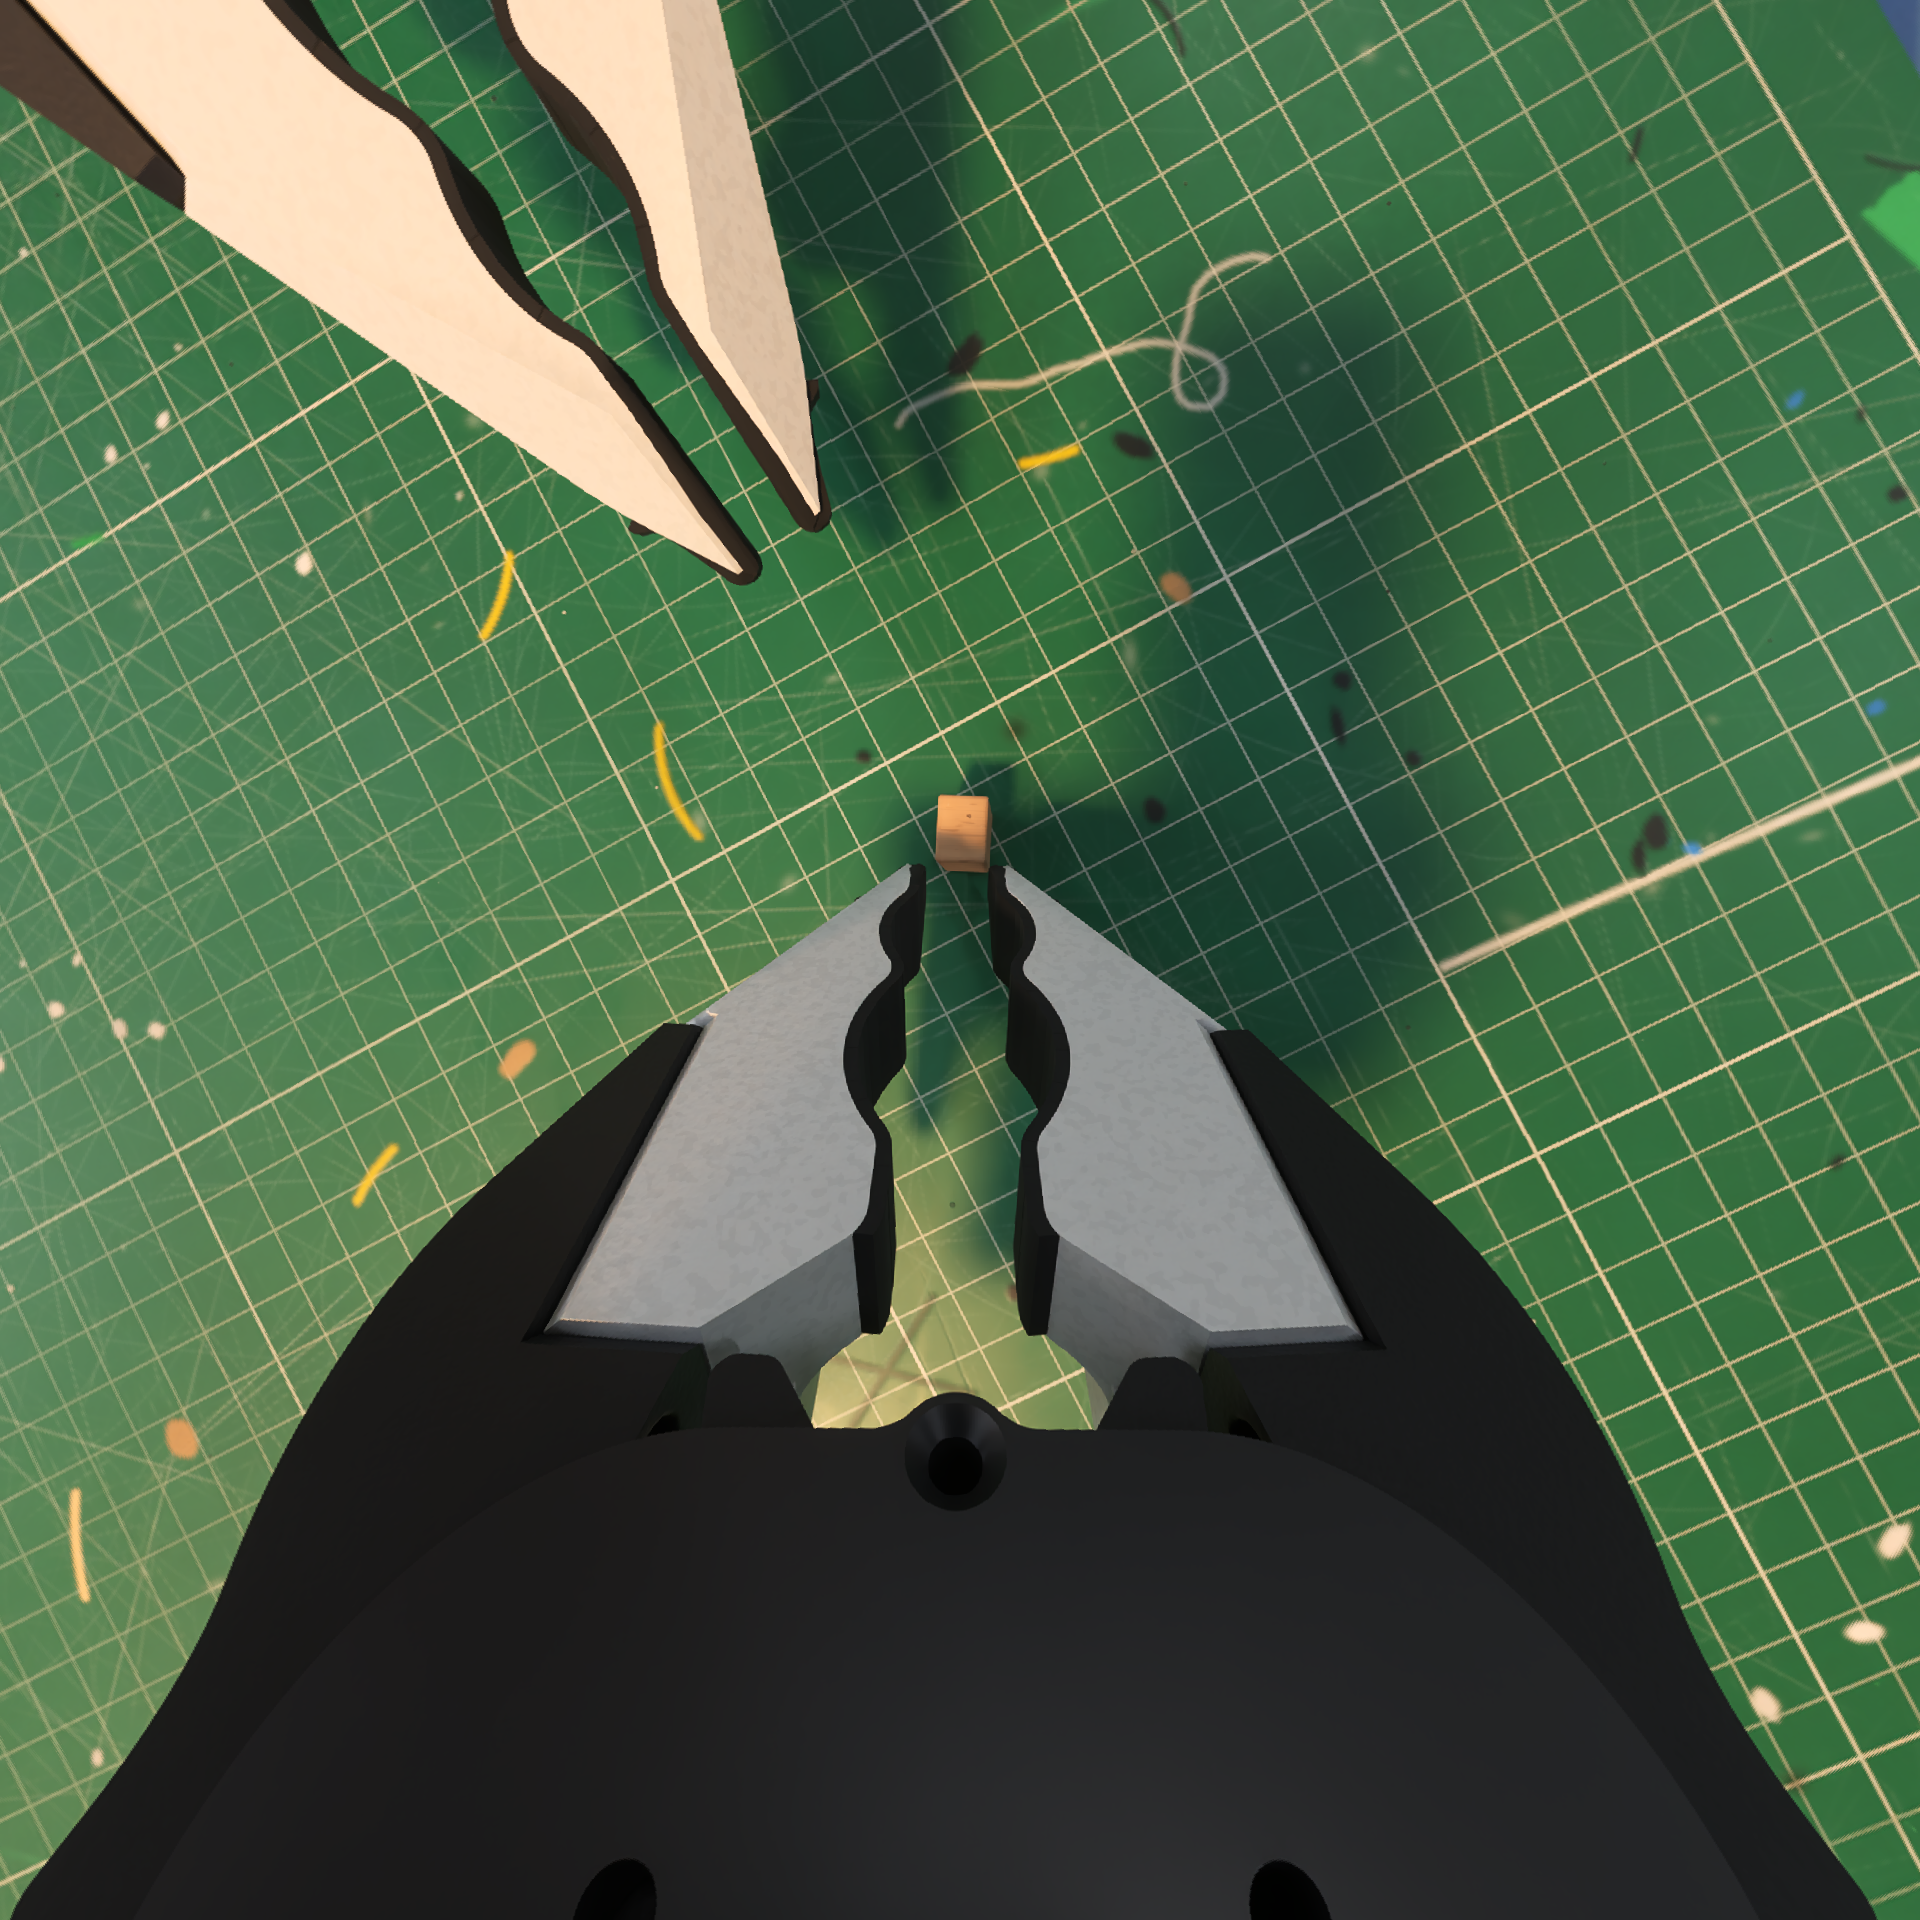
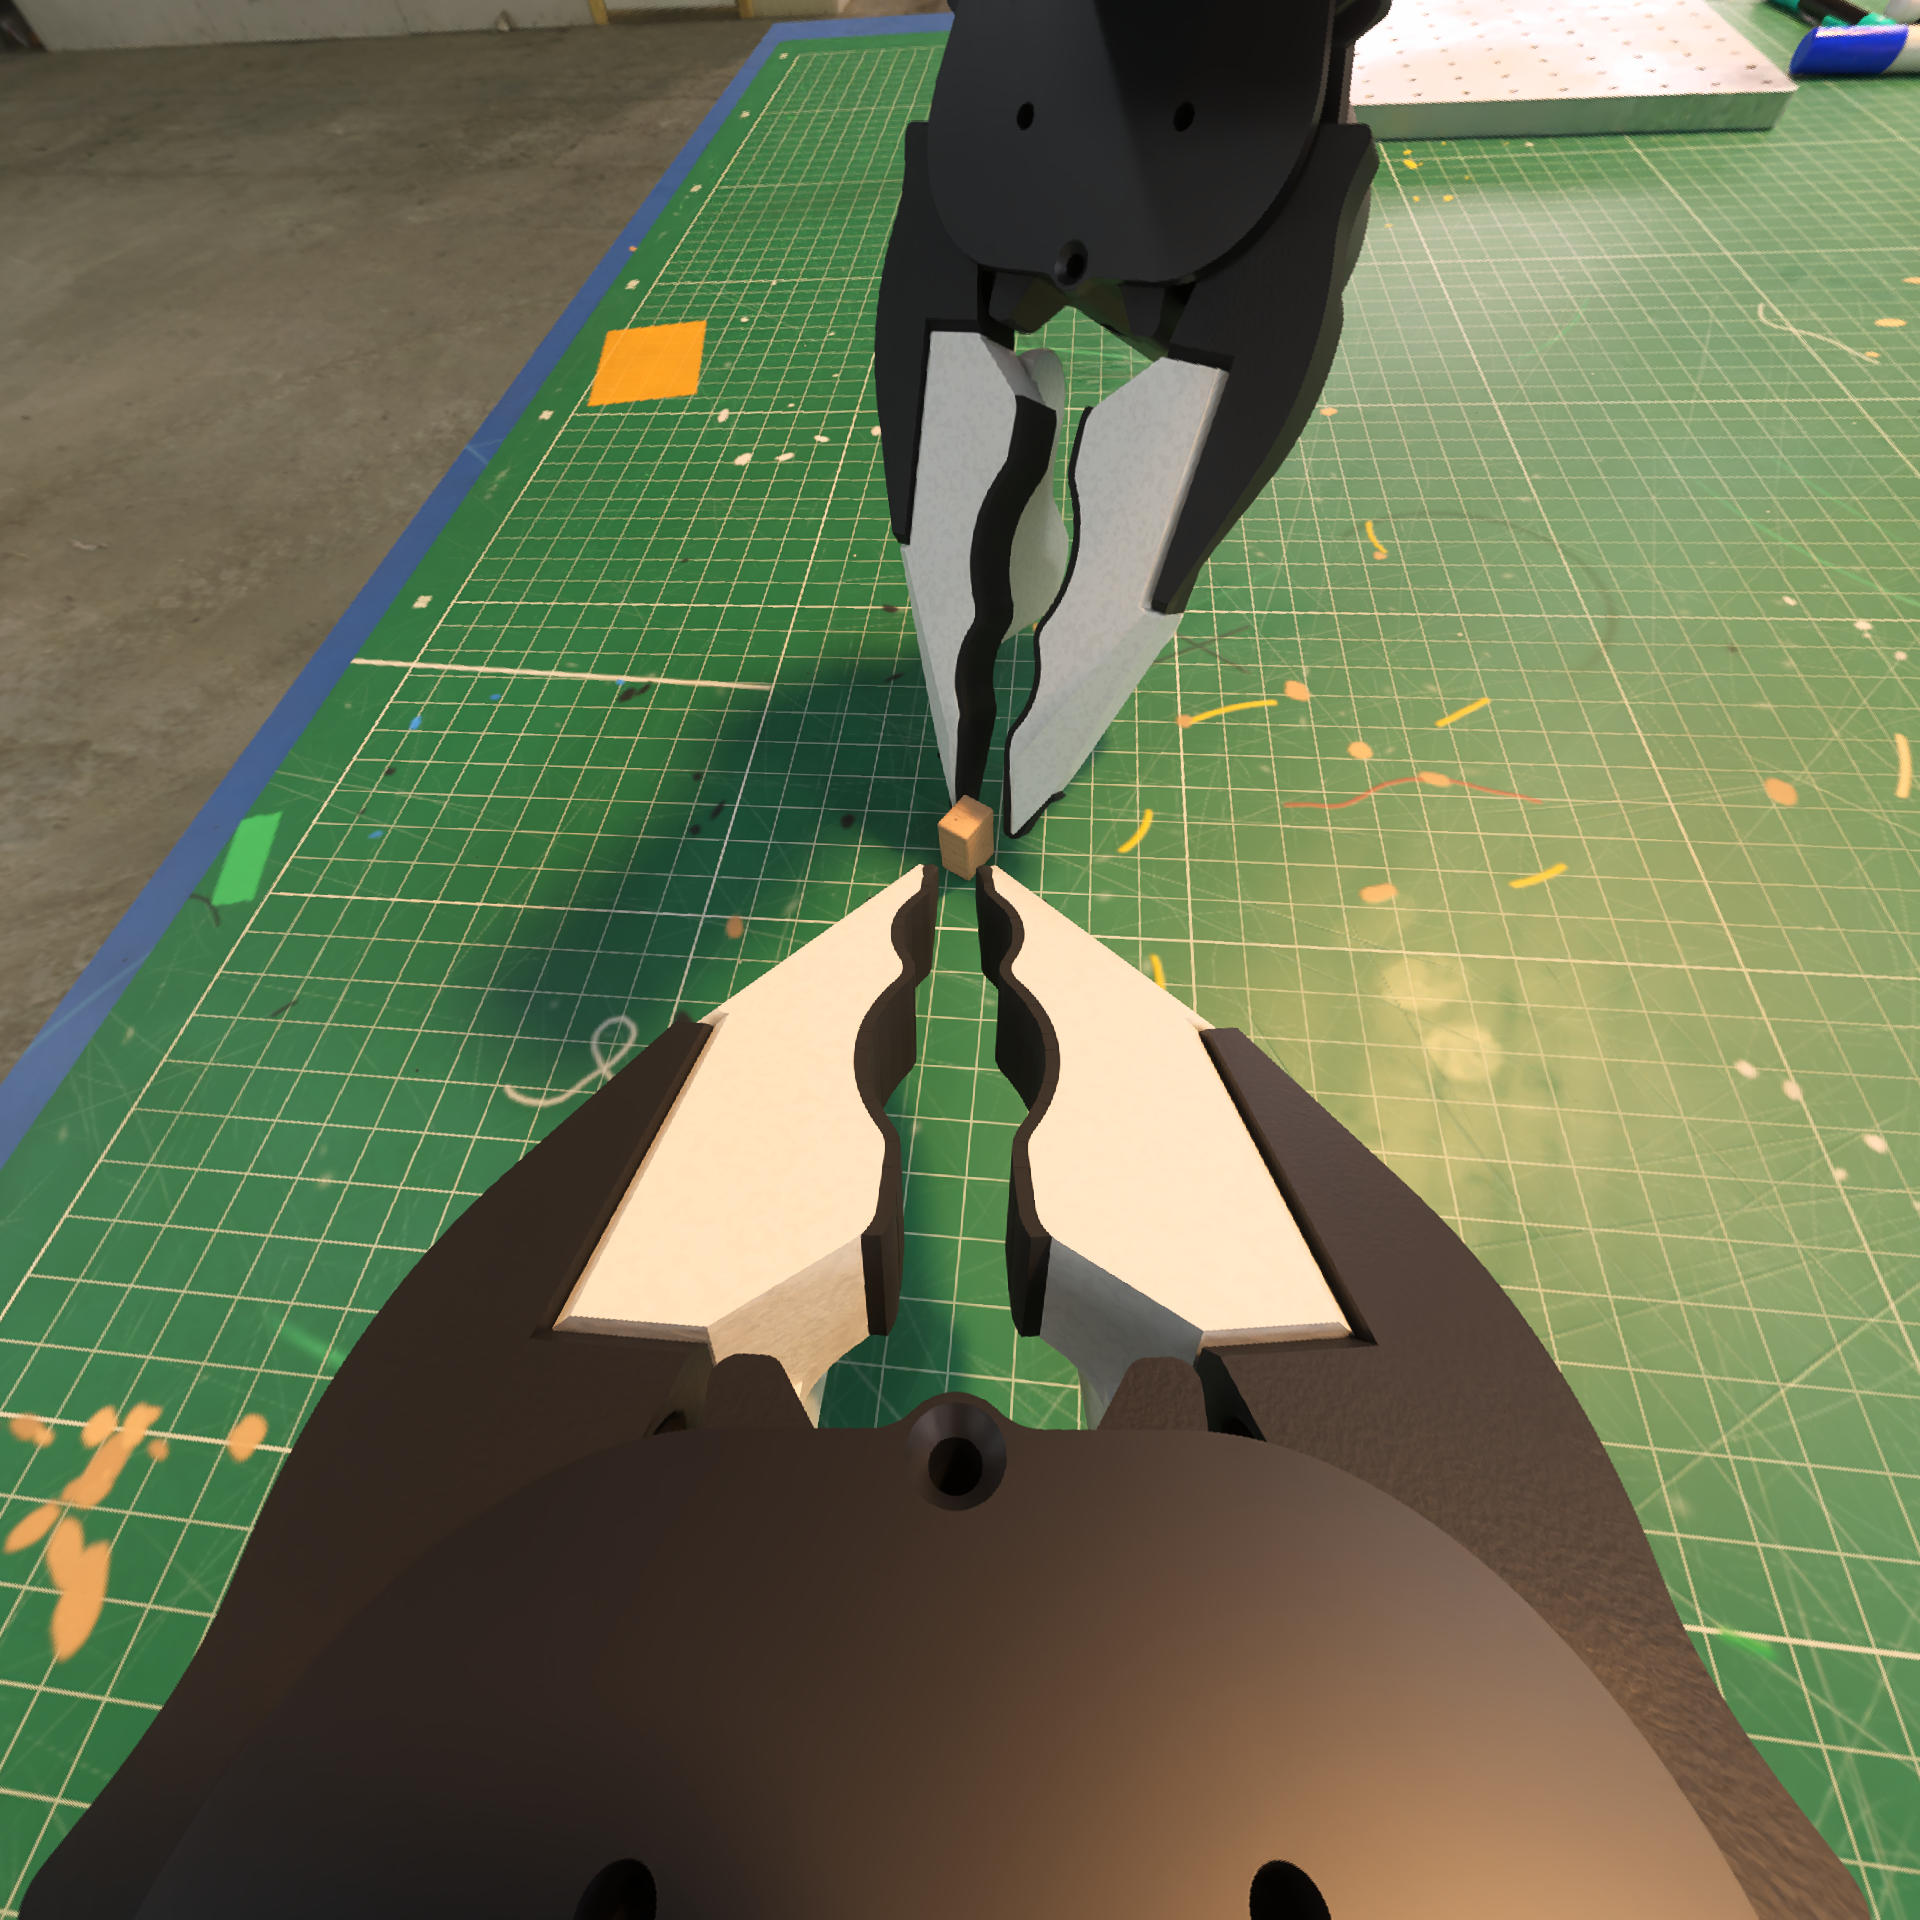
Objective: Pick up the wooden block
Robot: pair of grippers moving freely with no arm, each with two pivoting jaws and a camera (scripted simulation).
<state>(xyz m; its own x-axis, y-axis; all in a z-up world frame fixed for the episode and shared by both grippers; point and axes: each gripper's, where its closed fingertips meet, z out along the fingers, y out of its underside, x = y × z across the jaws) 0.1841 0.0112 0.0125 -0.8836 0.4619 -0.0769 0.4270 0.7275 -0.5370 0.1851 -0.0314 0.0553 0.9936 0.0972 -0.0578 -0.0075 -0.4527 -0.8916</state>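
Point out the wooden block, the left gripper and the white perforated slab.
wooden block (image 1: 963,832): left wrist view, its top face.
left gripper (image 1: 956,871): left wrist view, between its fingertips.
white perforated slab (image 2: 1558,73): right wrist view, its top surface.

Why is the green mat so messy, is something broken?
Nothing looks broken. The green mat just carries paint specks, scratches and squiggles. The wooden block sits whole and upright between the left gripper and right gripper.

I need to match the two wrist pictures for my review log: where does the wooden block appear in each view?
Left wrist view: wooden block near centre, just beyond the left gripper, jaws open.
Right wrist view: near centre, between the right gripper and the left gripper's fingers.
Shared landmark: white looped thread on the green mat.
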